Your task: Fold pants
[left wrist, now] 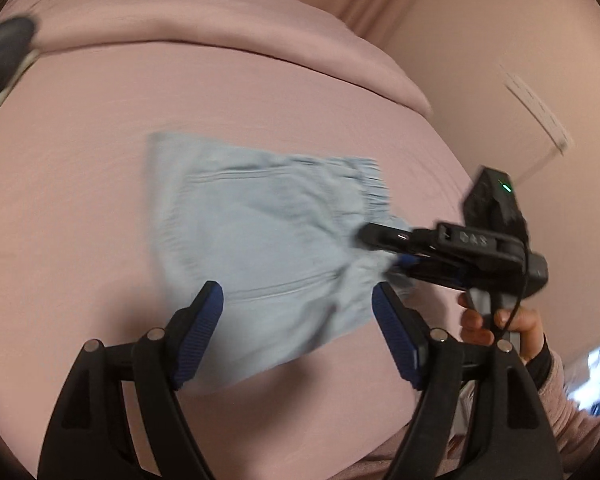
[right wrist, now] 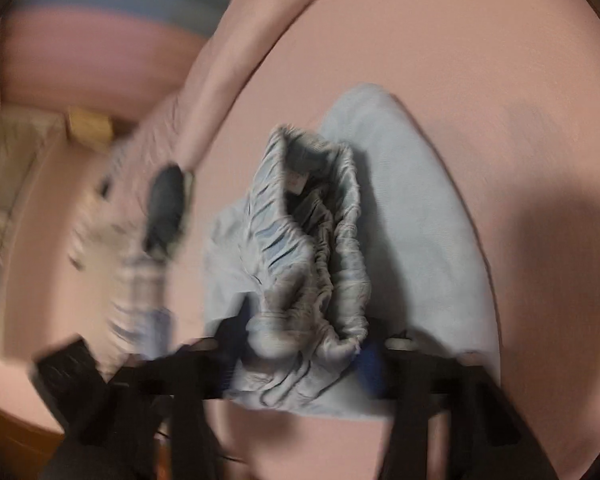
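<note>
Light blue pants [left wrist: 268, 232] lie folded into a small rectangle on the pink bed sheet [left wrist: 80, 200]. My left gripper [left wrist: 298, 300] hovers over their near edge, open, with nothing pressed between its blue pads [left wrist: 202, 320]. My right gripper [left wrist: 384, 250] comes in from the right and is shut on the gathered elastic waistband. In the right wrist view the waistband [right wrist: 320, 208] bunches up between that gripper's fingers [right wrist: 300, 356], and the rest of the pants [right wrist: 412, 208] lies flat behind it. Both views are blurred.
A folded pink cover [left wrist: 220, 32] runs along the back of the bed. A dark object [left wrist: 4, 56] lies at the far left, next to striped cloth [right wrist: 140, 280]. A hand [left wrist: 512, 320] in a pink sleeve holds the right gripper. A wall [left wrist: 500, 40] stands at the right.
</note>
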Tool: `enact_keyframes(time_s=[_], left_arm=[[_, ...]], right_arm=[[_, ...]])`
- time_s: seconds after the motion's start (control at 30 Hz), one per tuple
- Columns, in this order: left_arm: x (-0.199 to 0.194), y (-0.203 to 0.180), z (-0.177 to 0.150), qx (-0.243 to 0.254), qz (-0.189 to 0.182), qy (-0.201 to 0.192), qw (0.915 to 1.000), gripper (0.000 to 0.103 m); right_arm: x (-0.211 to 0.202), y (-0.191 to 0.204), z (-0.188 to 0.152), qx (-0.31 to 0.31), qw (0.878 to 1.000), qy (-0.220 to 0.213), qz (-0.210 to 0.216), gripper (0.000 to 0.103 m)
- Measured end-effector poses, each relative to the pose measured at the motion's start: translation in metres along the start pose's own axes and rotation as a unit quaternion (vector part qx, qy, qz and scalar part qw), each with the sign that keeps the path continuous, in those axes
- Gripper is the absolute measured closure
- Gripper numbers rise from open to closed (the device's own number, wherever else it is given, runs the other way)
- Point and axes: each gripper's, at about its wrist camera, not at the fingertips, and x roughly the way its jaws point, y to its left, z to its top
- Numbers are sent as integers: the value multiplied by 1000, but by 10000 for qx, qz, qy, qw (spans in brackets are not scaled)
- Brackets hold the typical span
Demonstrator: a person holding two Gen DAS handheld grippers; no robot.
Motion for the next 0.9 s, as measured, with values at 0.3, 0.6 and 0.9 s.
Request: enact_keyframes(time_s=[0.3, 0.6, 0.9], left_arm=[[-1, 30, -1, -403, 81, -89, 9991, 26], [1, 24, 35, -274, 212, -188, 9992, 26], [61, 20, 99, -220, 170, 247, 9993, 55]], right_arm=[[-38, -6, 8, -78, 9975, -613, -354, 74], [-46, -16, 7, -158, 9935, -606, -955, 52], [-52, 55, -8, -2020, 9662, -1022, -1235, 71]])
